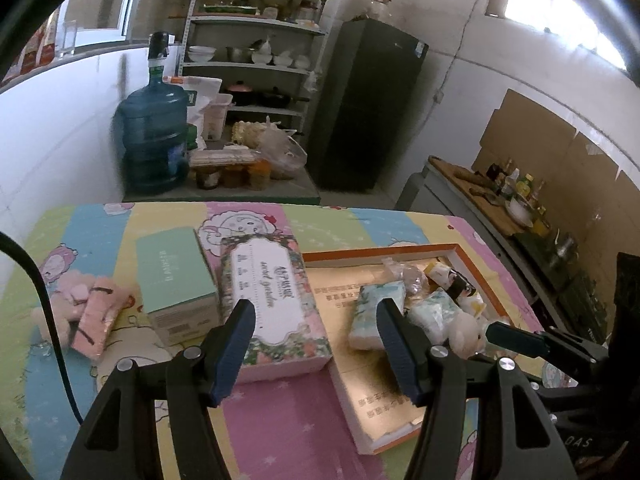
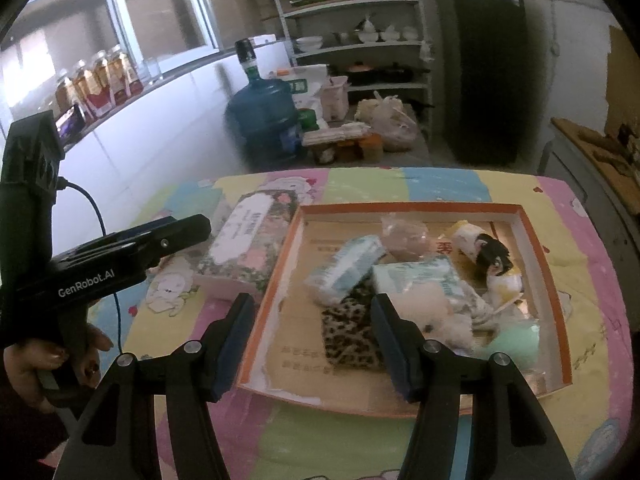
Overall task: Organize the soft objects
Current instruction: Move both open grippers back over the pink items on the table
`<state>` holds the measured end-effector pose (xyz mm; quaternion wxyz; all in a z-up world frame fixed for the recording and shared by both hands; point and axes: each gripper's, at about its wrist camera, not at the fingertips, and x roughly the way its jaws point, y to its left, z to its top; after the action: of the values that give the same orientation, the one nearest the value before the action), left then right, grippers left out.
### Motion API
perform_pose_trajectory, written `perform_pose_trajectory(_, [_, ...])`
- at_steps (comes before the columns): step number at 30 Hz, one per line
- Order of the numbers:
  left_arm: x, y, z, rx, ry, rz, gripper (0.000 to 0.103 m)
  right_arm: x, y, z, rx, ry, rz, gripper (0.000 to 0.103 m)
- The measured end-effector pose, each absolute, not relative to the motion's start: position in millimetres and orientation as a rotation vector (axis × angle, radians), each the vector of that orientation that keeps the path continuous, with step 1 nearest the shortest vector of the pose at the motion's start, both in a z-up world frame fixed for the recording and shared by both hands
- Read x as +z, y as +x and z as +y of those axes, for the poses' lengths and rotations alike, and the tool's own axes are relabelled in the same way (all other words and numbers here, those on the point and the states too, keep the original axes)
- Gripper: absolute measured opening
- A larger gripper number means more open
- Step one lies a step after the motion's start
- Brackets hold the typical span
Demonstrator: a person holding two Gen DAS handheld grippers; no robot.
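From the left wrist, the left gripper [image 1: 316, 326] hangs empty with jaws wide above the floral tissue pack [image 1: 274, 304], beside the mint box [image 1: 176, 280]; a pink plush [image 1: 90, 312] still lies outside on the tablecloth [image 1: 280, 420]. A clean pickup likely means straddling a pack's narrow sides. From the right wrist, the right gripper [image 2: 312, 322], likewise agape and empty, overlooks the orange-rimmed tray [image 2: 560, 280] holding tissue packets [image 2: 348, 268], leopard cloth [image 2: 352, 336], a doll [image 2: 490, 260] and white plush [image 2: 436, 308].
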<state>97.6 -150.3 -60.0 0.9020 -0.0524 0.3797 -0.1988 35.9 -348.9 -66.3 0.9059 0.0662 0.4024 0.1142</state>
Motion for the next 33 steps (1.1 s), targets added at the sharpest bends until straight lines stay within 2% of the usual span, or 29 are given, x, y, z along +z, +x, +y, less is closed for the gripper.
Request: perform_pose_trajectory(33, [-52.9,72.8,-11.8,-0.326,-0.160,0.756,0.063,-53.0,31.9,-218.1,0.323,0.100,0.797,0.062])
